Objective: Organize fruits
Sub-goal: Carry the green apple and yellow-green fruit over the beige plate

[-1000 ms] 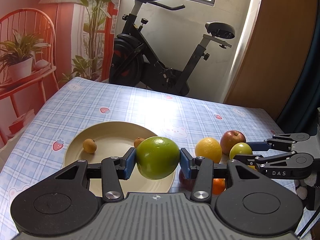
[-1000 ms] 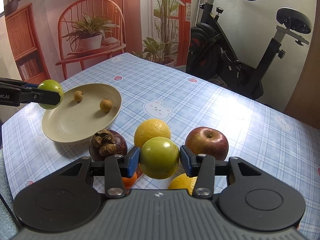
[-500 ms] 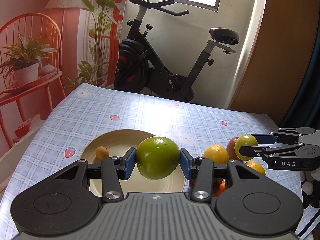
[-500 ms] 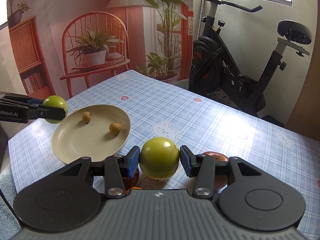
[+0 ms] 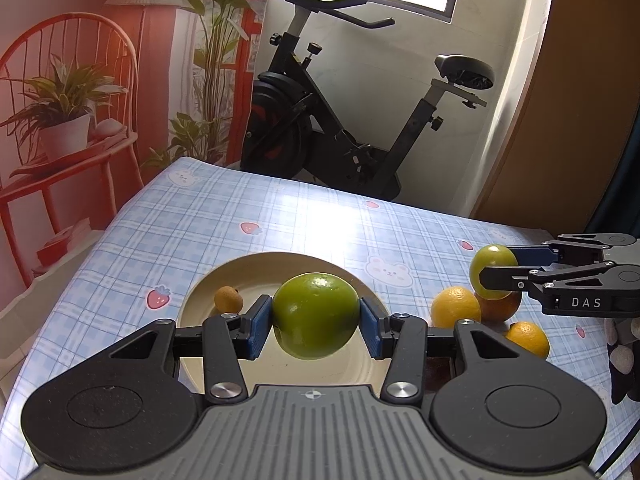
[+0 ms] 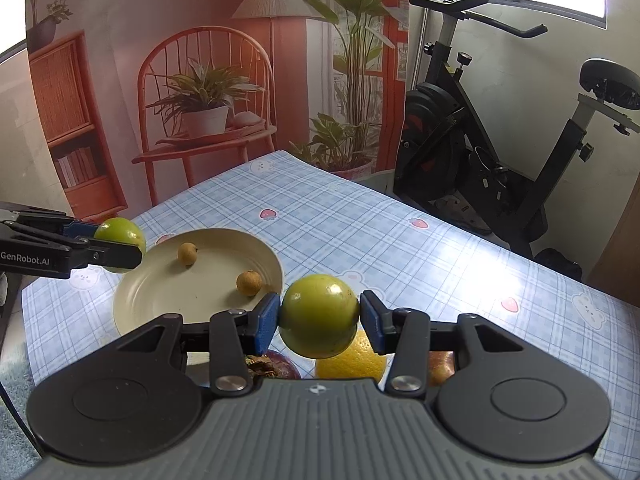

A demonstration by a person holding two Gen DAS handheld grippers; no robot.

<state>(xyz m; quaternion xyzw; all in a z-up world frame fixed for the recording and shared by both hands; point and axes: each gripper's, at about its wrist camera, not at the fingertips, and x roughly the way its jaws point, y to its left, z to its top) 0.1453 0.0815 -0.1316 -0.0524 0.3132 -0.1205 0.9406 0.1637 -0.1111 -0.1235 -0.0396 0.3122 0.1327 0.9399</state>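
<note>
Fingers [image 6: 267, 322] hide mangosteen [image 6: 276, 364], apple [image 6: 440, 368] half-seen

Plate [image 6: 132, 312] on the table [image 6: 400, 248], two small fruits [image 6: 188, 253] in the plate, loose fruit cluster [image 5: 456, 306] on the table right of the plate, exercise bike [image 5: 320, 120] behind the table beyond the plate

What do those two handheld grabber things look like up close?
Both the left gripper and the right gripper have a ribbed grey body with two round black discs, black linkage arms with silver bolts, and fingers tipped with blue pads. From the side, white lettering reads "DAS" and "GenRobot.AI".
</note>
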